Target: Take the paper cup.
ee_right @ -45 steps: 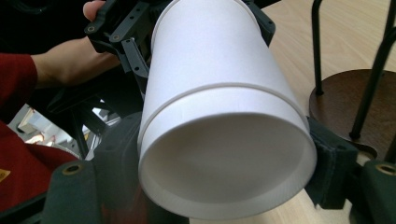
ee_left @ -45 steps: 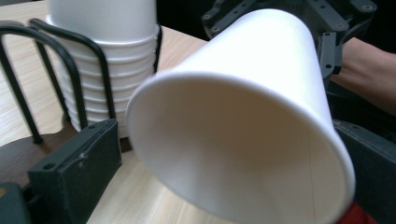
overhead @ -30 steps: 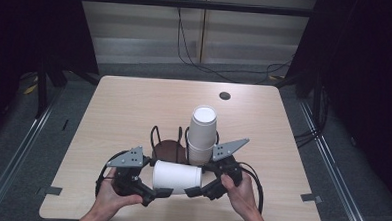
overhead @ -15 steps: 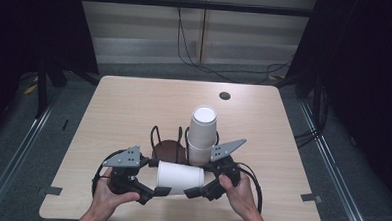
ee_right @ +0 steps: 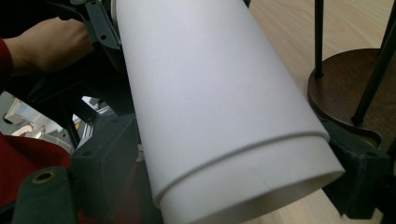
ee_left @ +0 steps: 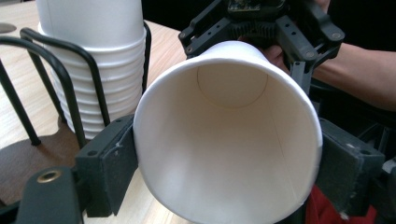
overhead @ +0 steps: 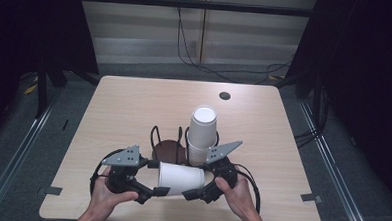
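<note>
Since a second ago little has shifted: my left claw [overhead: 156, 191] grips the paper cup [overhead: 181, 178] by its mouth and my right claw [overhead: 190, 194] by its base, sideways above the bench [overhead: 124, 107] beside the stack [overhead: 202, 133], so I should squeeze lightly.

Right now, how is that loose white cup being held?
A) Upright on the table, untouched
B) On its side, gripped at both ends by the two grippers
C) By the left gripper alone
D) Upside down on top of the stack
B: the cup lies sideways, with the left gripper clamping its open rim end and the right gripper clamping its base end, in front of the stack.
</note>
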A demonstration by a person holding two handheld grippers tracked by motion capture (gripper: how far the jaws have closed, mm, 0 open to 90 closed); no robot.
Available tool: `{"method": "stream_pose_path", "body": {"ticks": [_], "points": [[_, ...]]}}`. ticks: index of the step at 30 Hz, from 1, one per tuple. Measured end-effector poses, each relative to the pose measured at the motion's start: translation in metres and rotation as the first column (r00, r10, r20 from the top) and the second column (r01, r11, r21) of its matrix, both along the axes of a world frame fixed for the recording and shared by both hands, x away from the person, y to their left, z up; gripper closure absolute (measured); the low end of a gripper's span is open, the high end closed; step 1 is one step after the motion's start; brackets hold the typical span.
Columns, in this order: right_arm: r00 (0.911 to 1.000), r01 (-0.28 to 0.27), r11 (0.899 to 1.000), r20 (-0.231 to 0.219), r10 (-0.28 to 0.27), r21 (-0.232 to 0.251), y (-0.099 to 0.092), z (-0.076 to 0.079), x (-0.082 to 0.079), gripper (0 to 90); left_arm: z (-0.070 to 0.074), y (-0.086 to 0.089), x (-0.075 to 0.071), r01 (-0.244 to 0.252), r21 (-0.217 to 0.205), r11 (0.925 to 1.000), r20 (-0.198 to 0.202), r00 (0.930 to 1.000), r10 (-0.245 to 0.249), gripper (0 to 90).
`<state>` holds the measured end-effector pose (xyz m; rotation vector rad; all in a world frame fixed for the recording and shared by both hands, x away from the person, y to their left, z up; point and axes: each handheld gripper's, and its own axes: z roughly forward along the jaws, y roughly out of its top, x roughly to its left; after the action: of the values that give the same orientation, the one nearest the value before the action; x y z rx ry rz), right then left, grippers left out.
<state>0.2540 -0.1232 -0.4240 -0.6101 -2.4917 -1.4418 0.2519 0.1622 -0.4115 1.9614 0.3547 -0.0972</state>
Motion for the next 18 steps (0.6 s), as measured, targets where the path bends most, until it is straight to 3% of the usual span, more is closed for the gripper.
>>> {"method": "stream_pose_path", "body": {"ticks": [6, 18], "points": [[0.9992, 0.036, 0.999, 0.016, -0.036, -0.029, -0.004, 0.000, -0.002, 13.6, 0.004, 0.004, 0.002, -0.011, 0.005, 0.9999, -0.005, 0.9999, 0.011, 16.6], [0.9971, 0.074, 0.997, 0.022, -0.073, -0.030, -0.013, 0.000, -0.001, 13.6, 0.008, 0.020, 0.009, -0.046, 0.058, 0.9972, 0.006, 0.9989, 0.046, 16.6]]}}
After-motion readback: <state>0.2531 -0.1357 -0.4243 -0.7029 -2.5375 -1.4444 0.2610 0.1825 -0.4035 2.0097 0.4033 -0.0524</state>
